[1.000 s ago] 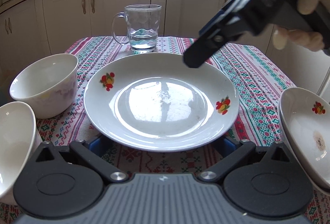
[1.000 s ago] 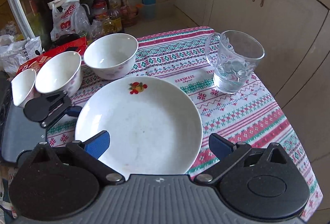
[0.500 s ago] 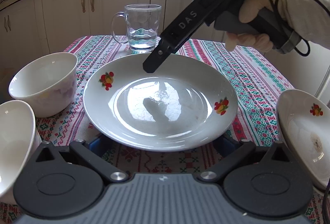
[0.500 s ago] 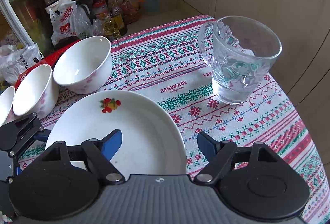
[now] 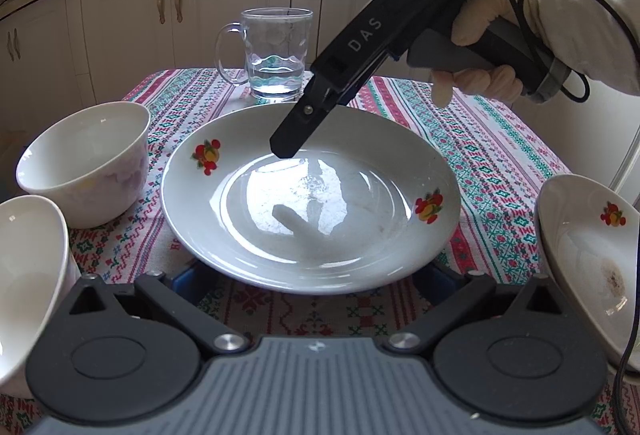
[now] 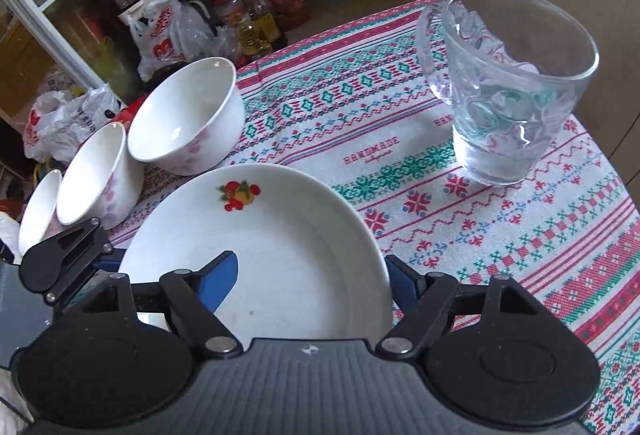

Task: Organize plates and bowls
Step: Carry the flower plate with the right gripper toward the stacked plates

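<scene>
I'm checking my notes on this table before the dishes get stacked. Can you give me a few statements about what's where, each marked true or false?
1. The glass mug holds some water. True.
2. The right gripper straddles the rim of the plate, one finger over the plate, one outside it. True.
3. The plate is plain white. False: it carries fruit prints near its rim.
4. A bowl sits on the plate. False: the bowls stand on the tablecloth beside the plate.
5. The mug stands on the plate. False: it stands on the tablecloth, apart from the plate.
</scene>
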Demonstrator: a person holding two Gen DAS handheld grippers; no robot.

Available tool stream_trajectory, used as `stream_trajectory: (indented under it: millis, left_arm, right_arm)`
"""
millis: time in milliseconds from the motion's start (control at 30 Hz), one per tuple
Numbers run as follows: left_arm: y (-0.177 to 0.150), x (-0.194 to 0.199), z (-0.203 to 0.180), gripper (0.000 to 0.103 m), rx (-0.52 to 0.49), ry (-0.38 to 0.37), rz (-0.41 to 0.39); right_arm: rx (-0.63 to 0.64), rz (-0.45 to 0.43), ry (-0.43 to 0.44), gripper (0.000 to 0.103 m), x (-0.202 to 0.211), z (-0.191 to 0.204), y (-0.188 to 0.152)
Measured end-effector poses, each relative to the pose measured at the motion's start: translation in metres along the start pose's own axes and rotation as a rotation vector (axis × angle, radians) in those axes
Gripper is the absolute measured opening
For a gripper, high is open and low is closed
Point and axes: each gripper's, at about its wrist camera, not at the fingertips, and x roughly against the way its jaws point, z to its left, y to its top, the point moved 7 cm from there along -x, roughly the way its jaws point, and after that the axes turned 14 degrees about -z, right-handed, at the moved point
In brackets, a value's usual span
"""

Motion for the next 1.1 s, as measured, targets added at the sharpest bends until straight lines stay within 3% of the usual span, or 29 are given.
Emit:
stream_trajectory:
  millis: [200, 600, 1100]
  left_arm:
    - [0.0, -0.001, -0.001, 0.101, -0.019, 0.009, 0.008]
    - [0.007, 0.015, -0.008, 0.101, -0.072, -0.029, 0.002]
    - [0.019, 0.062, -0.023, 0.101, -0.15, -0.156, 0.005]
  right_arm:
    - [-0.04, 0.004, 0.039, 0.084, 0.004, -0.002, 0.001]
    - [-0.058, 0.004, 0.004, 0.084, 0.018, 0.007, -0.008]
    - [-0.103, -0.087, -0.072, 0.084, 0.077, 0.049, -0.022]
